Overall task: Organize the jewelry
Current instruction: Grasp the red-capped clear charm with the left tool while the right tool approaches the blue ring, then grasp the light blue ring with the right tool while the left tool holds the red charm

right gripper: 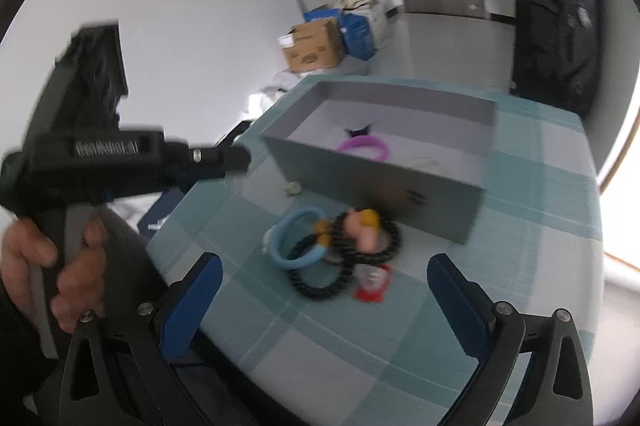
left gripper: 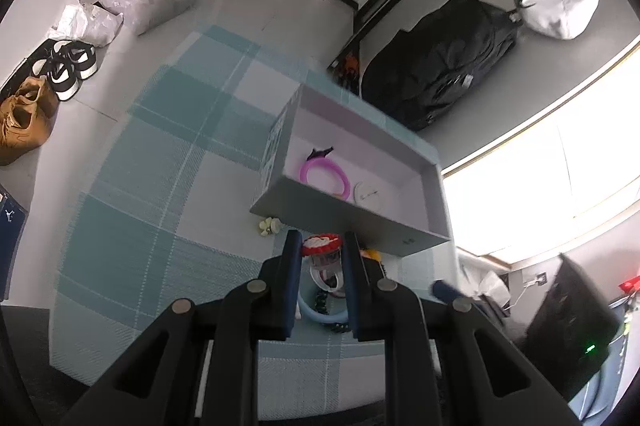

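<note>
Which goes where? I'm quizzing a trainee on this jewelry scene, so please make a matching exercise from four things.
Things:
1. purple plastic ring
2. light blue plastic ring
3. brown cardboard box
4. right gripper

Places or states:
A. on the floor by the wall
B. open
C. inside the grey box
D. on the checked cloth, outside the grey box

Pairs: 1-C, 2-D, 3-A, 4-B
</note>
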